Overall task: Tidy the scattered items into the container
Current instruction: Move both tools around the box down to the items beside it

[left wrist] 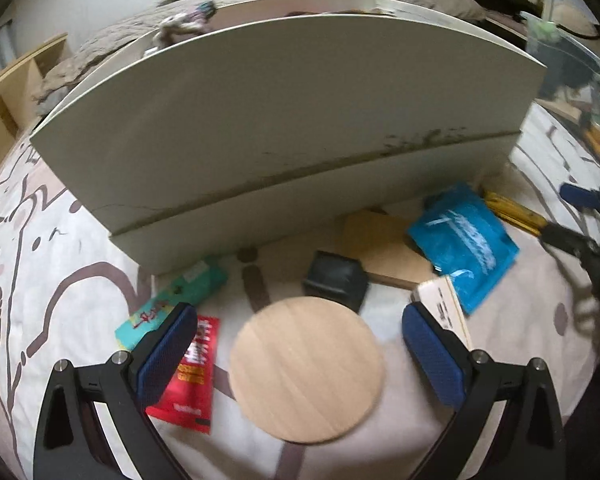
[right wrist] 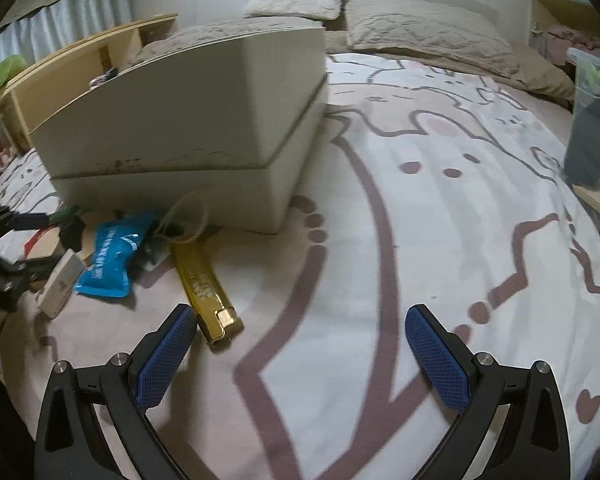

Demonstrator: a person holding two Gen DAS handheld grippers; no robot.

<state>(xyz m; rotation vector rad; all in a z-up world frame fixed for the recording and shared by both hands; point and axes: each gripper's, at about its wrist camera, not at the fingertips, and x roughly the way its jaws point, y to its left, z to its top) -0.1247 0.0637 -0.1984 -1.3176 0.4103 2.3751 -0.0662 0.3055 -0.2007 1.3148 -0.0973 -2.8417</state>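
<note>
A tall cream box (left wrist: 284,120) stands on the bed as the container, also the cream box (right wrist: 188,128) in the right wrist view. Before it lie a round wooden disc (left wrist: 306,368), a red packet (left wrist: 194,372), a teal packet (left wrist: 172,296), a black pouch (left wrist: 336,284), a wooden cut-out (left wrist: 380,244), a blue packet (left wrist: 464,240), a small white box (left wrist: 444,308) and a gold case (right wrist: 204,280). My left gripper (left wrist: 300,340) hangs open just above the disc. My right gripper (right wrist: 300,340) is open over bare bedsheet, its left finger beside the gold case.
The patterned bedsheet (right wrist: 440,200) stretches wide to the right of the box. Pillows (right wrist: 420,36) lie at the head of the bed. A wooden shelf (right wrist: 80,64) runs along the left, and a clear bin (right wrist: 592,116) stands at the right edge.
</note>
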